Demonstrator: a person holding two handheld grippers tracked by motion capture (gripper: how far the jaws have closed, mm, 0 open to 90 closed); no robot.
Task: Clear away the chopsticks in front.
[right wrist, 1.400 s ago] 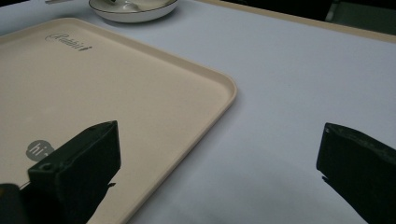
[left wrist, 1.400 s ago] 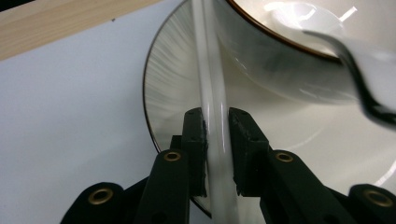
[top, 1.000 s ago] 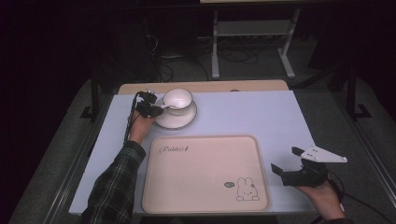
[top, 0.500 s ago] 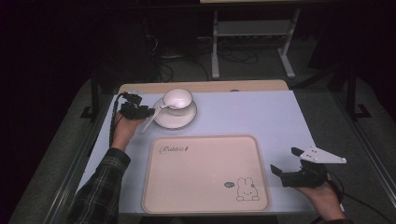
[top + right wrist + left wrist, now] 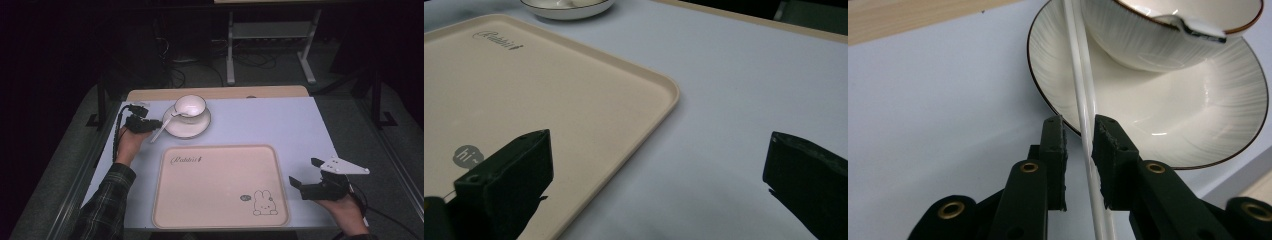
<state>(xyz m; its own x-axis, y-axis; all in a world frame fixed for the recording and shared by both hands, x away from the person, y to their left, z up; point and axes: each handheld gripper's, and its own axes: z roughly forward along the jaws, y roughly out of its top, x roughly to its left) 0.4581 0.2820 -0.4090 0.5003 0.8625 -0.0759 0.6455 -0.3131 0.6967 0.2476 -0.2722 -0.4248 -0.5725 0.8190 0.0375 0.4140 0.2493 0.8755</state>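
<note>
Between the two black jaws of the left tongs [image 5: 1079, 137] runs the white spoon handle [image 5: 1083, 107]. The jaws have just been closing on it; the right pad looks to touch the handle, while a thin gap shows at the left pad, so the pinch does not look finished. From that point the handle slants up and away across the rim of the saucer [image 5: 1158, 110] to the cup [image 5: 1168, 30] just beyond, where the spoon's bowl rests on the cup's lip. Seen from the high view, the left tongs [image 5: 152, 123] sit just left of the saucer [image 5: 186, 126], with the spoon [image 5: 164, 126] reaching from them toward the cup [image 5: 190, 105].

Nearer the person than those tongs lies the beige tray [image 5: 220, 187] with a rabbit drawn in one corner, bare of crockery. Well apart, past the tray's right edge, the right tongs [image 5: 310, 175] hover over the pale bench [image 5: 280, 120] with jaws spread wide and nothing between them; the tray [image 5: 554, 95] lies to their left.

I judge the step in hand to be taking hold of the spoon. Next the left jaws should finish closing on the thin handle, then lift it clear of the cup without tipping cup or saucer, since so slim a shaft may well swivel in the pads.
</note>
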